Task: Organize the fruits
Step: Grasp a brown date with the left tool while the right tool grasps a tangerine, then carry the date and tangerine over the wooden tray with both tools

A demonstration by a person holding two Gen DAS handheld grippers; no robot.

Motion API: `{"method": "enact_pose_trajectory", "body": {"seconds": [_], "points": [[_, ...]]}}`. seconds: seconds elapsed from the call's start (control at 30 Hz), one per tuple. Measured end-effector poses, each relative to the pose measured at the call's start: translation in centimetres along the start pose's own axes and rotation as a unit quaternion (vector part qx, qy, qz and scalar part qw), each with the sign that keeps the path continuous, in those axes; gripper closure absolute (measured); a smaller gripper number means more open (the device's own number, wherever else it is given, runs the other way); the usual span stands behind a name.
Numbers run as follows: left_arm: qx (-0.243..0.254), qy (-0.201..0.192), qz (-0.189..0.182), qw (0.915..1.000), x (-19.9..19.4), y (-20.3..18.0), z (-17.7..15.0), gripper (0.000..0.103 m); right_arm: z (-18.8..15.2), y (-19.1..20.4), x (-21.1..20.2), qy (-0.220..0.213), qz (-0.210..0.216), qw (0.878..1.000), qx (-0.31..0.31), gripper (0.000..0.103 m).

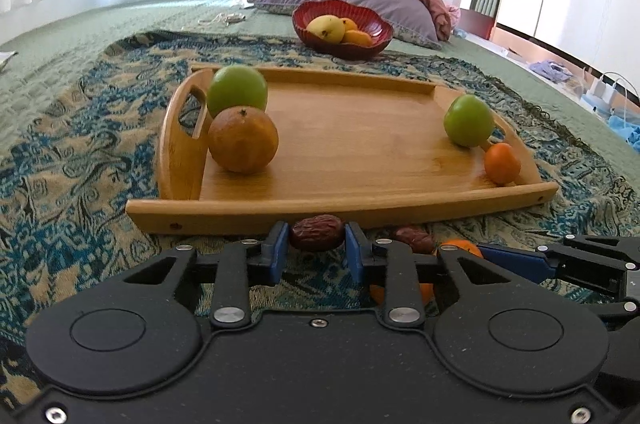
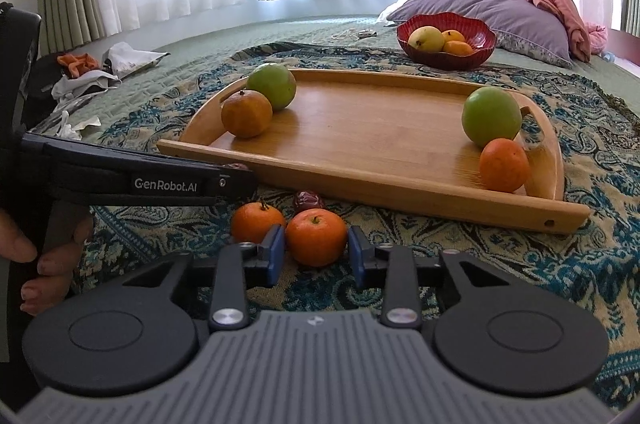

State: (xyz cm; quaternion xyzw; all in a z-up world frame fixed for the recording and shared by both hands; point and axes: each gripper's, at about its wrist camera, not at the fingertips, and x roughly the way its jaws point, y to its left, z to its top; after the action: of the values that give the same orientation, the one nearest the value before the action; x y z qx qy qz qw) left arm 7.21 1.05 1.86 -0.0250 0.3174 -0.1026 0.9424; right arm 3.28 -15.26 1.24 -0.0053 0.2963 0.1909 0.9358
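My left gripper (image 1: 317,240) is shut on a dark red date (image 1: 317,233) just in front of the wooden tray (image 1: 340,212). A second date (image 1: 414,239) lies to its right on the cloth. My right gripper (image 2: 316,248) is open around an orange tangerine (image 2: 316,237) on the cloth, its pads beside it. Another tangerine (image 2: 258,222) and a date (image 2: 307,201) lie behind. The tray (image 2: 360,176) holds two green fruits (image 2: 273,85) (image 2: 491,117), a dull orange (image 2: 246,113) and a small tangerine (image 2: 503,165).
A red bowl (image 2: 446,58) with a yellow pear and oranges stands behind the tray, in front of purple and pink pillows (image 2: 500,4). Everything rests on a patterned blue cloth (image 2: 600,264) on a green bed. Crumpled clutter (image 2: 88,76) lies at the left.
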Motion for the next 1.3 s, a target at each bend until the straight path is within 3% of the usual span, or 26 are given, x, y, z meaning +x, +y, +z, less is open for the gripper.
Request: {"method": "enact_pose_trajectory", "body": {"seconds": [0.43,0.77,1.3], "points": [[0.020,-0.026,-0.001,0.9995,-1.0,-1.3,1.2,0.074,1.0,-1.3,-1.3,-0.030,-0.024,0.999,0.023,0.065],[0.017,-0.044,0.008,0.9989,0.5,-1.7,3.8,0.074,3.2,-3.4,-1.0,-0.063,-0.074,0.994,0.040,0.065],[0.018,-0.022,0.037,0.9989,5.8,-1.4,5.4,0.074,4.8,-5.6,3.7,-0.036,-0.101,0.992,0.064,0.065]]}}
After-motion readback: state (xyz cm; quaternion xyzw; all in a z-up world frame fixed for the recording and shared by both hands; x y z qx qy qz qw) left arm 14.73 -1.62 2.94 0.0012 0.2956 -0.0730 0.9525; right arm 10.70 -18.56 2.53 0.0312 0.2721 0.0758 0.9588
